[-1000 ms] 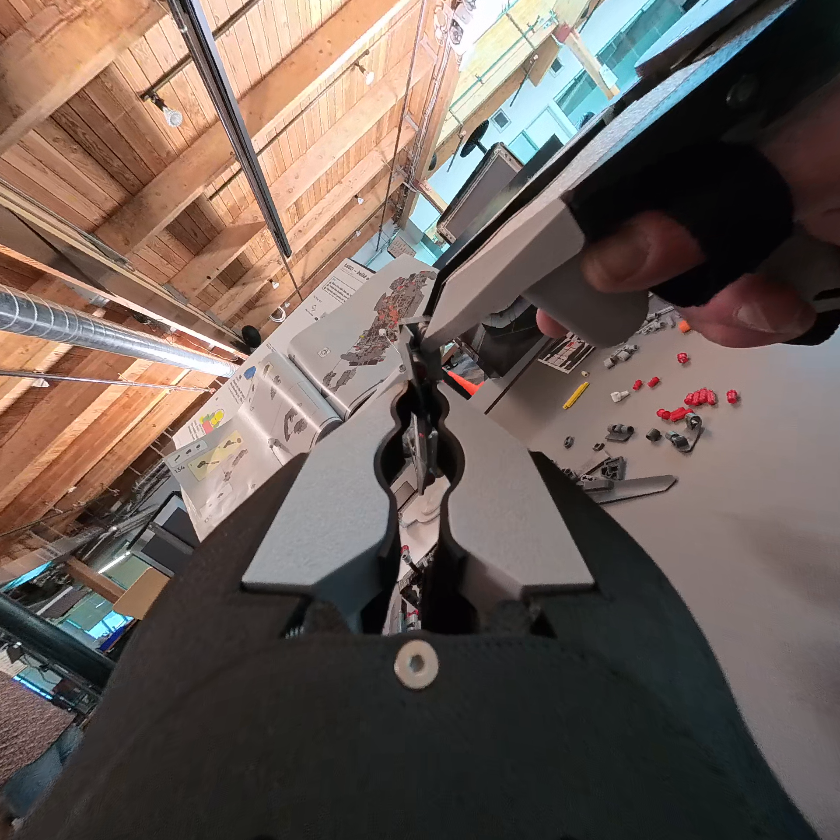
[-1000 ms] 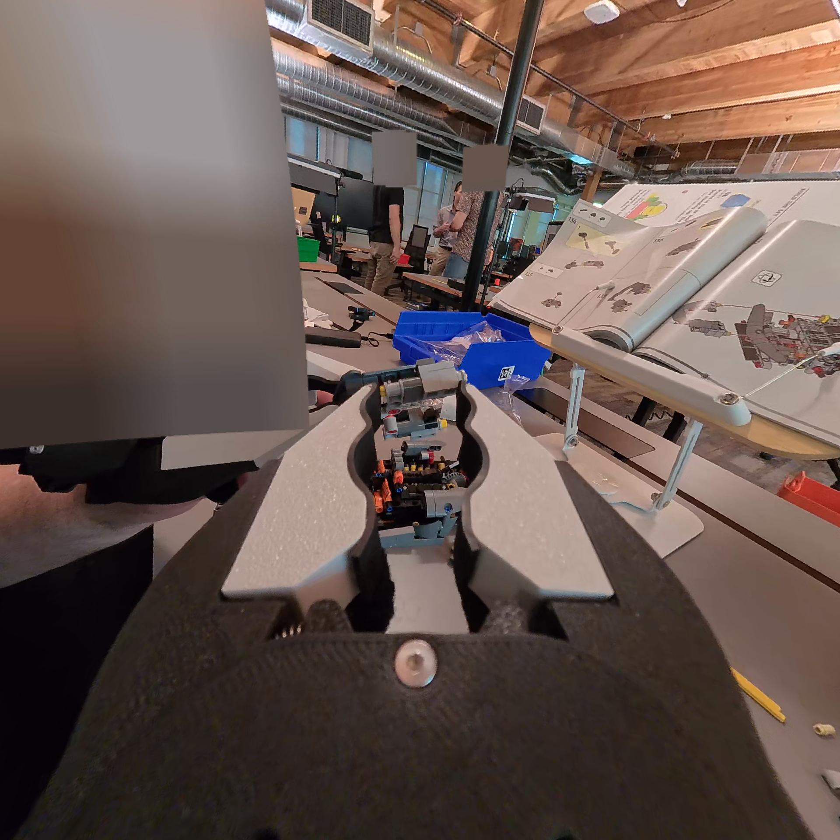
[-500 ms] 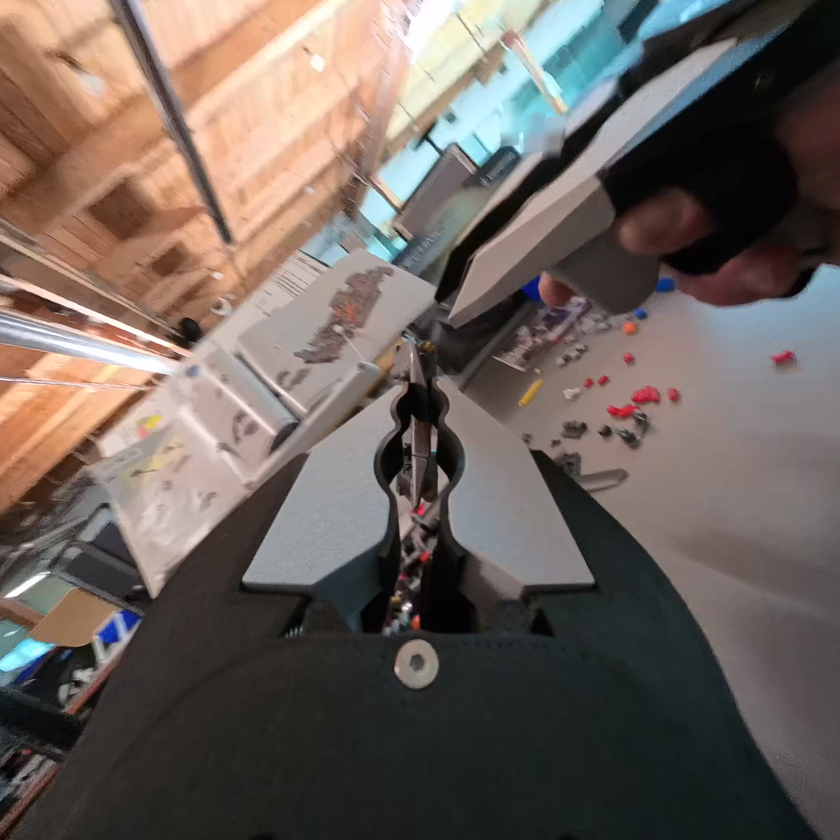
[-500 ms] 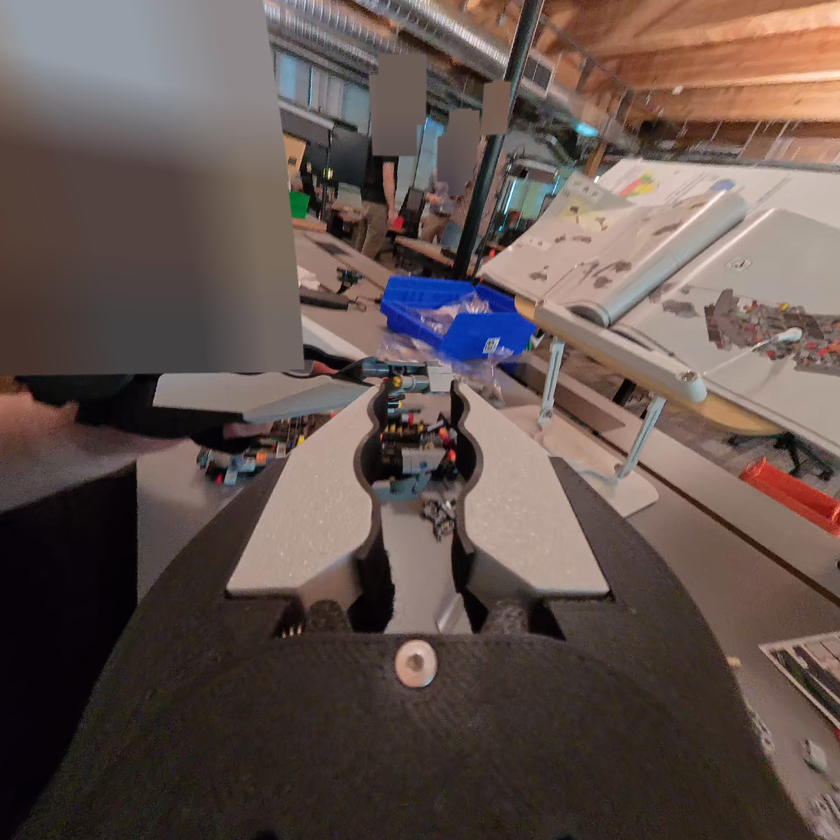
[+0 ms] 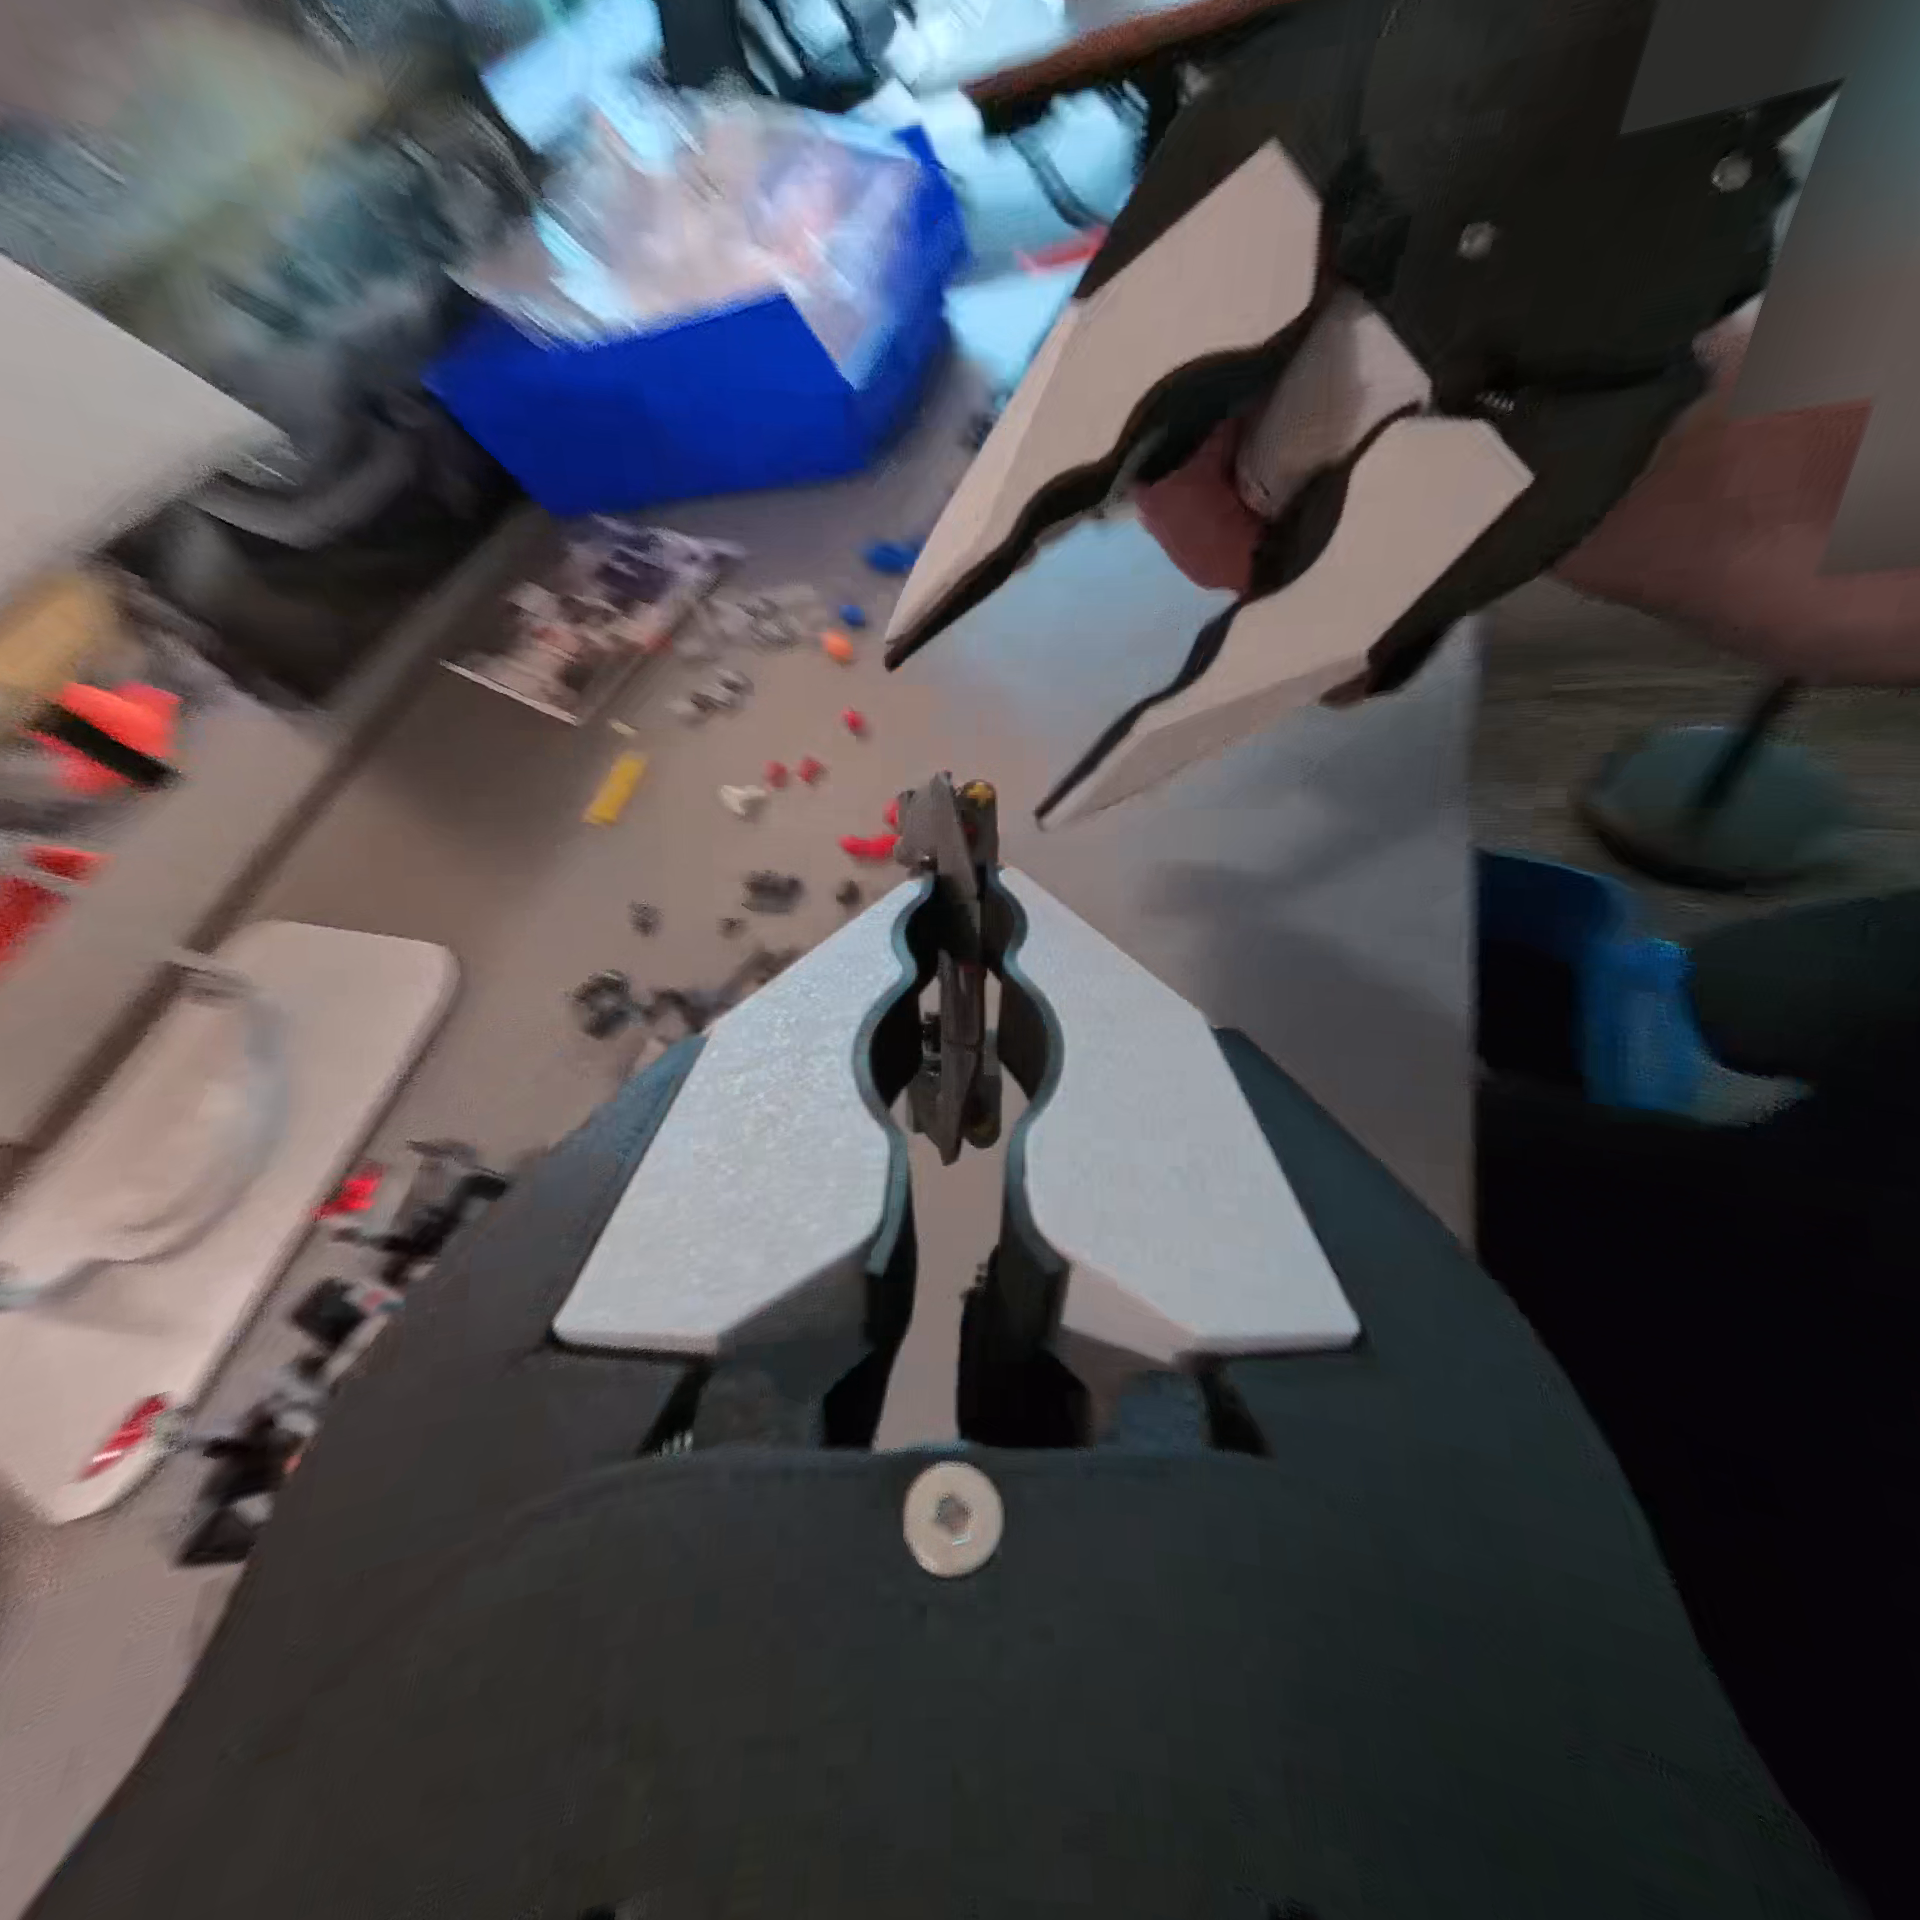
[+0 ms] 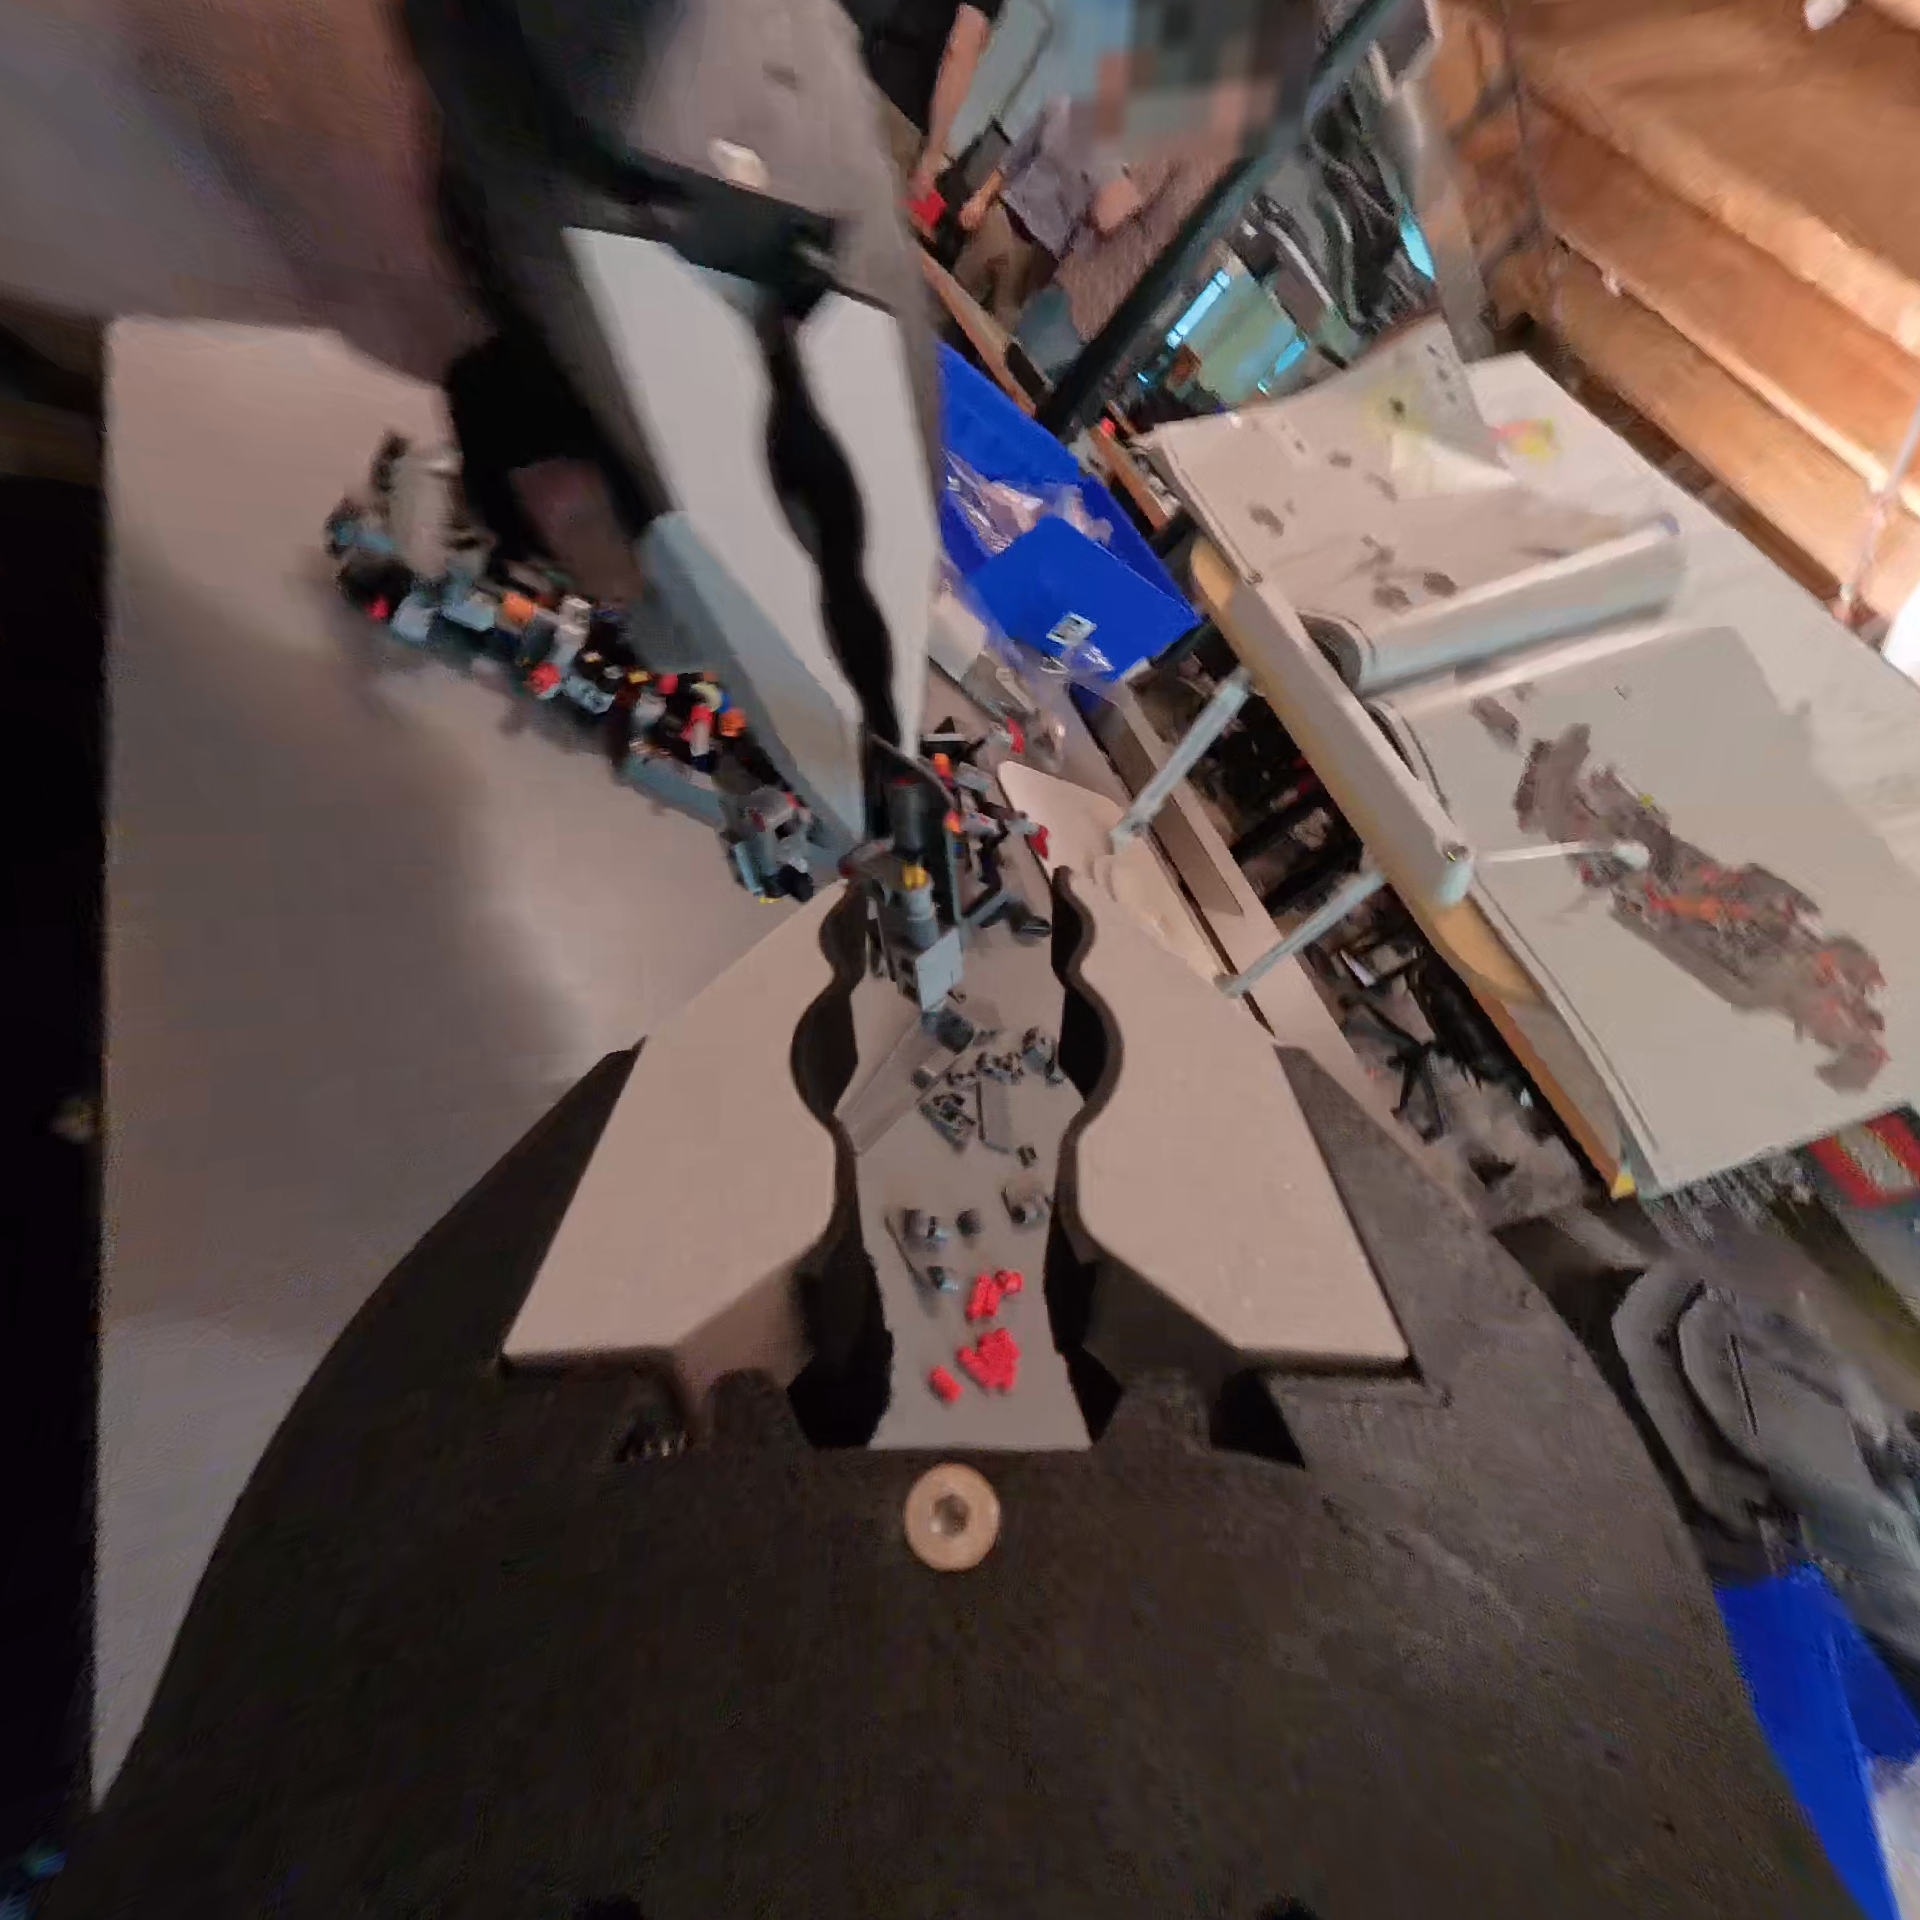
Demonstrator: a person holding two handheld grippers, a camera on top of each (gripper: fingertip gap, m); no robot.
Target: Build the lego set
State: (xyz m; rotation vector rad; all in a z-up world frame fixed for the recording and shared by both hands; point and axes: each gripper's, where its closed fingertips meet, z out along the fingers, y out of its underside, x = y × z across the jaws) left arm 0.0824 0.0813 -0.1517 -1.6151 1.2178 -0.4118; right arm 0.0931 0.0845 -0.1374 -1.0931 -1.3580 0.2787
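My left gripper [image 5: 951,883] is shut on a thin dark grey brick assembly [image 5: 948,831] that sticks out past its fingertips, above the grey table [image 5: 1195,935]. In the right wrist view the left gripper [image 6: 888,743] comes down from the top with that assembly [image 6: 914,873] hanging from it. My right gripper [image 6: 951,894] is open, and the assembly hangs between its fingertips, close to the left one. In the left wrist view the right gripper [image 5: 968,738] is open with its tips a little apart from the assembly's top end.
Loose red pieces [image 6: 987,1340] and small grey pieces [image 6: 987,1081] lie on the table below. A larger brick model [image 6: 582,644] lies at the left. A blue bin [image 6: 1049,561] and an open instruction book on a stand [image 6: 1558,727] are behind. A yellow piece [image 5: 615,788] lies farther out. Only a small space, under 4 cm, lies between the two pairs of fingers.
The left gripper tipped down from facing the ceiling to facing the table, the assembly still in its grasp. The right gripper left the large model, swung towards the held assembly, and its jaws stand wider.
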